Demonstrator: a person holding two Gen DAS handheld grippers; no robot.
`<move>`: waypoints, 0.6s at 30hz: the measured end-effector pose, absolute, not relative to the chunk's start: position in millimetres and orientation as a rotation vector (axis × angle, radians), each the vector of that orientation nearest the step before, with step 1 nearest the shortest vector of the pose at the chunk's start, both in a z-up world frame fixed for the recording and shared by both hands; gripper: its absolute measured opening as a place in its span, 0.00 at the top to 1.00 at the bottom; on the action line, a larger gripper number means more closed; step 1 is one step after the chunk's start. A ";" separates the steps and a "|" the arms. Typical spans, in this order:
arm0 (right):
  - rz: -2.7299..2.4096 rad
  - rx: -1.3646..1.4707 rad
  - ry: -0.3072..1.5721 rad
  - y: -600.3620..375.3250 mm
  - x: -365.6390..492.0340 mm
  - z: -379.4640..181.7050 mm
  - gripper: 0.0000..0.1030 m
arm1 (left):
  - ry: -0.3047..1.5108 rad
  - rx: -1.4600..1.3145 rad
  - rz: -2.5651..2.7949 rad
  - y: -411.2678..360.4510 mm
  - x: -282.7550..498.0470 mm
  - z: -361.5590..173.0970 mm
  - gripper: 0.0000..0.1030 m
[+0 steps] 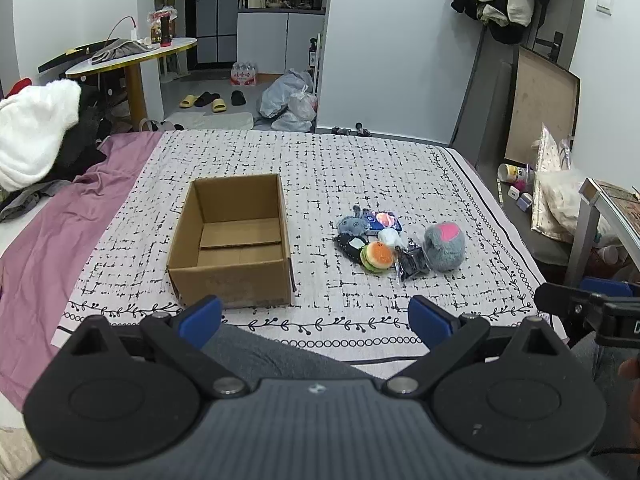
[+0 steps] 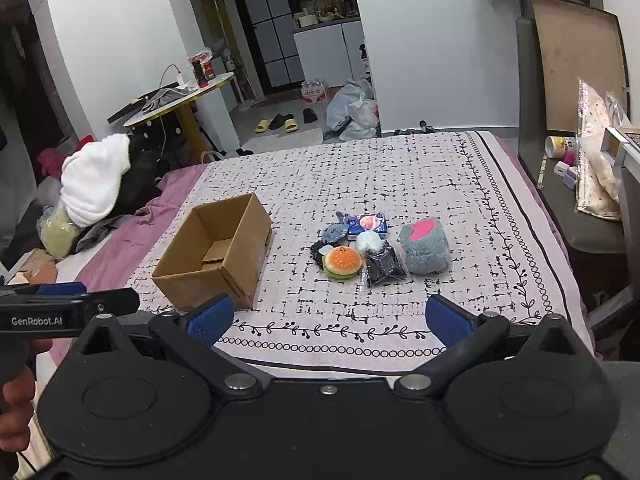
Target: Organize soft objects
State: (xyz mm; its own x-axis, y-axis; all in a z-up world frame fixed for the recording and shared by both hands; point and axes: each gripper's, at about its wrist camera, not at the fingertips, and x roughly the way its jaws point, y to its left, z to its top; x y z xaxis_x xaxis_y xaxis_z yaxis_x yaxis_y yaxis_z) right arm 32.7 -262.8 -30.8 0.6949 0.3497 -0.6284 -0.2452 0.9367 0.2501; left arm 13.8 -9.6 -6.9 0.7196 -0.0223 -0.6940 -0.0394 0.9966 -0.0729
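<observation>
Toys (image 2: pixel 362 246) lie heaped on our bedspread (image 2: pixel 400 168), right of the empty box (image 2: pixel 214 256); our left gripper (image 1: pixel 316 320) and right gripper (image 2: pixel 328 318) hover wide, holding nothing.

box (image 1: pixel 232 240) centre-left on blanket (image 1: pixel 360 168) | toy pile (image 1: pixel 400 244) right of box, apart | both grippers lower frame
</observation>
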 end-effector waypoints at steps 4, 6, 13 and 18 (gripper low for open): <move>0.354 0.155 0.733 -262.8 36.0 -32.1 0.00 | 0.767 -0.093 0.001 -11.6 19.7 -7.3 0.04; 0.363 0.155 0.740 -261.7 39.4 -33.0 0.00 | 0.765 -0.095 -0.001 -12.6 22.5 -7.2 0.04; 0.406 0.128 0.741 -256.4 52.3 -31.5 0.00 | 0.768 -0.093 0.023 -19.1 36.7 -8.8 0.04; 0.422 0.111 0.718 -255.6 66.1 -29.8 0.00 | 0.772 -0.093 0.013 -23.5 48.9 -10.4 0.04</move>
